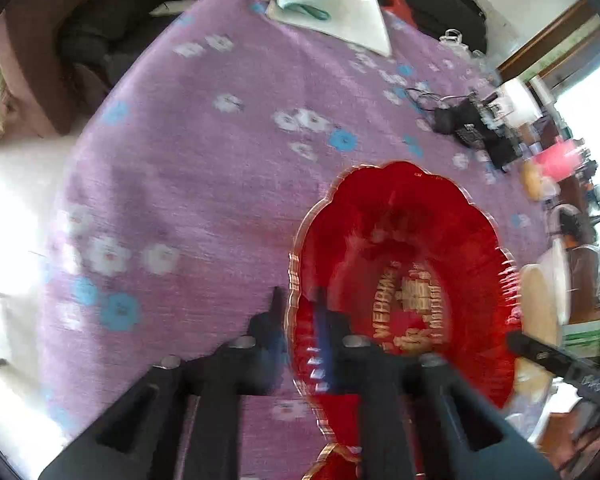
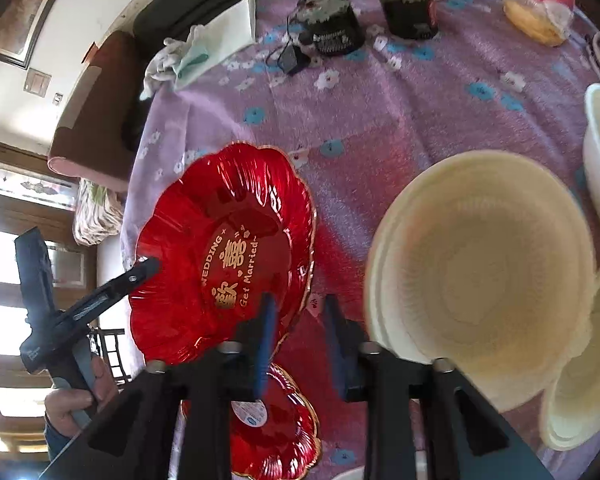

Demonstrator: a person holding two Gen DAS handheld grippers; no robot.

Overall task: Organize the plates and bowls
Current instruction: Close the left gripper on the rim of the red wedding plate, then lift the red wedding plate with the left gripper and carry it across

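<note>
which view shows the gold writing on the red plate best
The right wrist view: the red plate faces the camera and its gold lettering reads sharply. In the left wrist view the same plate is blurred and partly hidden behind the left gripper.

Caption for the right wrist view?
Left gripper lifts red wedding plate beside stacked cream bowls; right gripper open.

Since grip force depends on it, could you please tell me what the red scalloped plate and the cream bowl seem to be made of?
The red scalloped plate looks like translucent glossy plastic or glass: sharp highlights, a gold rim, printed gold lettering. The cream bowl looks like matte plastic or melamine, with soft, dull shading; motion blur leaves it uncertain.
</note>
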